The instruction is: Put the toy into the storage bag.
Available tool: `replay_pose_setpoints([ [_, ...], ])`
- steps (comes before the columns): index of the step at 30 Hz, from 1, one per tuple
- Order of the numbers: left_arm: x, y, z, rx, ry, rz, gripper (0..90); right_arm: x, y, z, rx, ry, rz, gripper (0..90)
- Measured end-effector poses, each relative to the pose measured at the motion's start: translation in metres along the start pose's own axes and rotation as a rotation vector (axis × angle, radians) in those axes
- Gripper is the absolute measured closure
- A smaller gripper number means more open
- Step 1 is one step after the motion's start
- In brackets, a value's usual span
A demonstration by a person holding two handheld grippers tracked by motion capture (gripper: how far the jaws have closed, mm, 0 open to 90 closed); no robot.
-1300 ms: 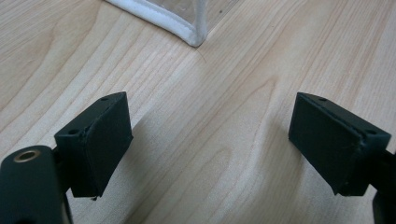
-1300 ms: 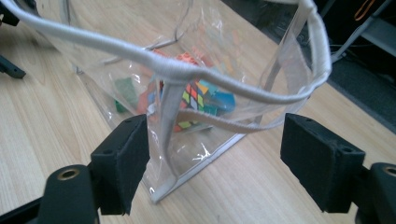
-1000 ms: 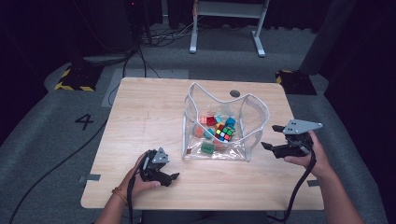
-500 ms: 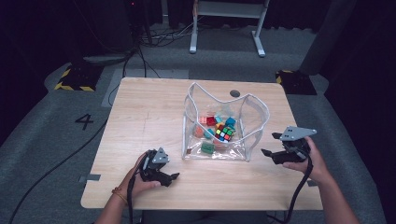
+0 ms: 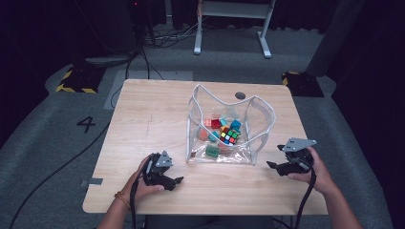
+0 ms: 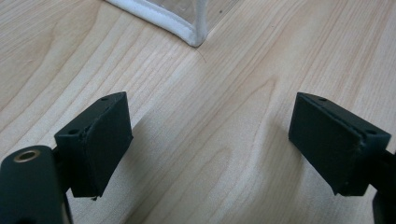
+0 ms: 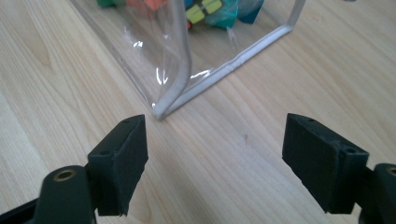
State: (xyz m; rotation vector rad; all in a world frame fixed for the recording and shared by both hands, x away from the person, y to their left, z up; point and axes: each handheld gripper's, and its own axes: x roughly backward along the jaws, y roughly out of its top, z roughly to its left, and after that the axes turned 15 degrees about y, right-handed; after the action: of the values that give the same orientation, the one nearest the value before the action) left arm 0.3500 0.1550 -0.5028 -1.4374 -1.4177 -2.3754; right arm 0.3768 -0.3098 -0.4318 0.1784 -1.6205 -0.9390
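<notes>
A clear plastic pouch (image 5: 239, 155) with white trim stands open on the wooden table (image 5: 143, 124). Inside lie several coloured blocks and a small puzzle cube (image 5: 231, 137). My left gripper (image 5: 174, 183) rests low on the table near the pouch's front left corner. Its jaws stand open with bare wood between them (image 6: 211, 100), and the pouch's corner (image 6: 194, 37) is just ahead. My right gripper (image 5: 273, 157) is beside the pouch's right front corner. It is open (image 7: 215, 120) and faces that corner (image 7: 161, 112), a short way off and not touching it.
A dark round spot (image 5: 240, 95) marks the table behind the pouch. The table's front edge (image 5: 205, 212) runs close behind both hands. Cables trail from each gripper off that edge. A white frame (image 5: 231, 28) stands on the floor beyond the table.
The right gripper has come down toward the table beside the pouch. The left gripper has stayed where it was, and the pouch has not moved.
</notes>
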Motion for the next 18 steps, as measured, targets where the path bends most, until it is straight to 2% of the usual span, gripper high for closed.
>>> replay_pose_setpoints([
  [6, 0.000, 0.000, 0.000, 0.003, 0.000, 0.000, 13.4, -0.008, -0.012, 0.002, -0.037, 0.001, 0.018, 22.8],
  [11, 0.000, 0.000, 0.000, 0.006, 0.000, -0.001, 13.4, -0.012, -0.020, 0.001, -0.041, 0.010, 0.035, 22.6],
  [18, 0.000, 0.000, 0.000, 0.006, 0.000, -0.002, 13.4, -0.015, -0.031, 0.005, -0.055, 0.018, 0.020, 22.2],
])
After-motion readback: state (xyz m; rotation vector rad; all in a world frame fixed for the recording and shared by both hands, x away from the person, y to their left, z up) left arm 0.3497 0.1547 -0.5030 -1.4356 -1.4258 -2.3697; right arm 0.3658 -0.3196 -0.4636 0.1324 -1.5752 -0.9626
